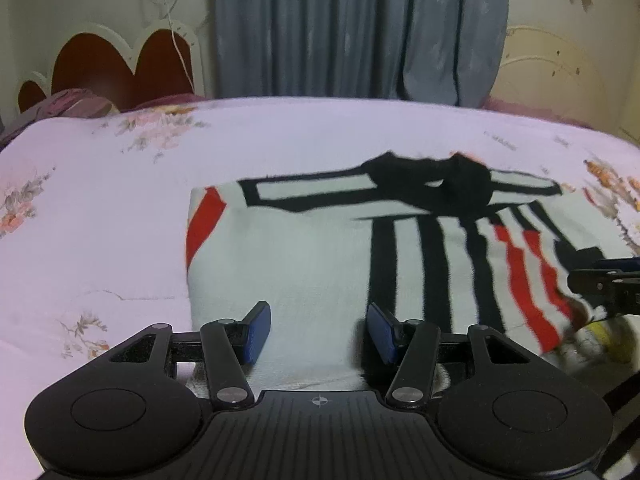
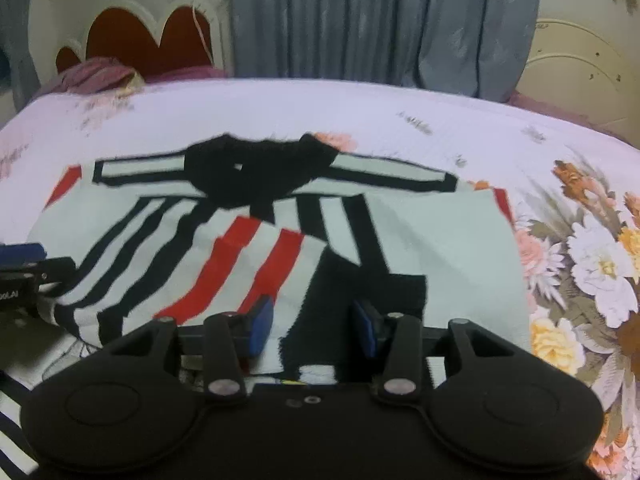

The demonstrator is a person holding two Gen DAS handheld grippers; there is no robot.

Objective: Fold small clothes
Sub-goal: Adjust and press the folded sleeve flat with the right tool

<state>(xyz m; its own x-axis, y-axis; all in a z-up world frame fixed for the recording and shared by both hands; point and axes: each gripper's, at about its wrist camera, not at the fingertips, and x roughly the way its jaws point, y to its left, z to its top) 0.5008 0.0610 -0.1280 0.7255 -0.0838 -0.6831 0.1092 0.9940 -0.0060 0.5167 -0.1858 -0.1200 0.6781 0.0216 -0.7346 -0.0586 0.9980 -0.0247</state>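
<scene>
A small white knit sweater with black and red stripes and a black collar lies on the bed, partly folded. It also shows in the right wrist view. My left gripper is open, its blue pads over the sweater's near white edge. My right gripper is open over the near hem, above a black patch and a folded striped part. The right gripper also shows at the right edge of the left wrist view, and the left gripper at the left edge of the right wrist view.
The bed has a pale pink floral sheet, with large flowers at the right. A red and white headboard and crumpled purple bedding are at the far left. Grey-blue curtains hang behind.
</scene>
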